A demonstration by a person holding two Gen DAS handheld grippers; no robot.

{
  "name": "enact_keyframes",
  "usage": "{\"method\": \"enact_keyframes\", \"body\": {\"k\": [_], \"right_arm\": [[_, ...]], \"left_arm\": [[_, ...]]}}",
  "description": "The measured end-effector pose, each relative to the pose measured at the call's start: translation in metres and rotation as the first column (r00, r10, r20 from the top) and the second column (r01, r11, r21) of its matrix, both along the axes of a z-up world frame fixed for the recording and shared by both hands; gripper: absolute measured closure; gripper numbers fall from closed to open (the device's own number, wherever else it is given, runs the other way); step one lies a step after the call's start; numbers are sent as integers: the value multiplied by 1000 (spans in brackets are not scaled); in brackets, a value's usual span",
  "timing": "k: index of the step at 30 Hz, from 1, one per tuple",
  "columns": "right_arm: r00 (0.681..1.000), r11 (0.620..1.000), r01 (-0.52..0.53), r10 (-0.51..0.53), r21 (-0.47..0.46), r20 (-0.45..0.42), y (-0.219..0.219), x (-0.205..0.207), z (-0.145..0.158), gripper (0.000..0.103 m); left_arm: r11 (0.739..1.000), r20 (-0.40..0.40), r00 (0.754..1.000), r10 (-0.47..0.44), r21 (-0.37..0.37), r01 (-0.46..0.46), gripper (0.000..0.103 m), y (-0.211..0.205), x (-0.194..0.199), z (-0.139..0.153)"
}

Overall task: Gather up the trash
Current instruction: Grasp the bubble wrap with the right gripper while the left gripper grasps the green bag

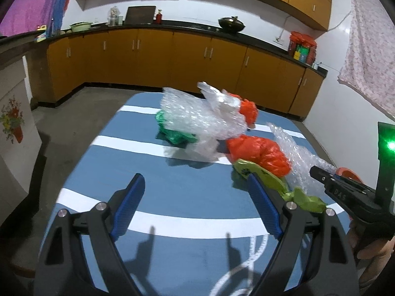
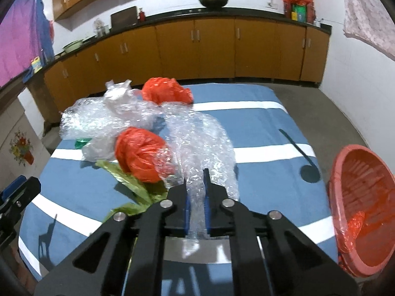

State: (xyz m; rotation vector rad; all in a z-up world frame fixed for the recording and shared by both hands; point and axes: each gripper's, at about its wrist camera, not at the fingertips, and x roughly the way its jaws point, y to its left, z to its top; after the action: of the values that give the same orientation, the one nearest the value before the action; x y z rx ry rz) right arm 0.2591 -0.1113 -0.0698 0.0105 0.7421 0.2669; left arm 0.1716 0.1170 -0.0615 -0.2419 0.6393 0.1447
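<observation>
Our right gripper [image 2: 197,182] has its fingers [image 2: 207,185] pinched nearly together on a strip of bubble wrap [image 2: 197,145], which trails forward from them across the bench [image 2: 259,120] with its blue-and-white striped cloth. Just left of that strip lies a crumpled orange bag [image 2: 140,153], resting on a lime-green wrapper [image 2: 130,180]. Farther back we see a second orange bag [image 2: 165,90] and another heap of clear bubble wrap [image 2: 98,120], with a bit of green plastic [image 2: 82,143] showing under it. At the bench's right edge sits a red basket [image 2: 365,197] holding a scrap of orange plastic [image 2: 355,224]. Our left gripper [image 1: 195,194] hovers above the cloth with its fingers [image 1: 130,204] spread wide and holding nothing, near the lime-green wrapper.
</observation>
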Motion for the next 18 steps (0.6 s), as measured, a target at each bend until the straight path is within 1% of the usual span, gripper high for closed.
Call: {"method": "enact_keyframes", "body": {"k": [5,12,18], "right_arm": [[997,997,76,-76,28,16,-32,-6,4,97],[984,983,176,-178,48,30,-79,-20,6,98],[976,975,213,-215,68,29,-104,-29,10,98]], "left_arm": [[998,-3,998,-60,-3,60,20,-23,7,-2],[986,-5,986,-164,-13,164,20,-63,19,-1],[971,-20,971,-239,4,239,20,-101,26,-8]]}}
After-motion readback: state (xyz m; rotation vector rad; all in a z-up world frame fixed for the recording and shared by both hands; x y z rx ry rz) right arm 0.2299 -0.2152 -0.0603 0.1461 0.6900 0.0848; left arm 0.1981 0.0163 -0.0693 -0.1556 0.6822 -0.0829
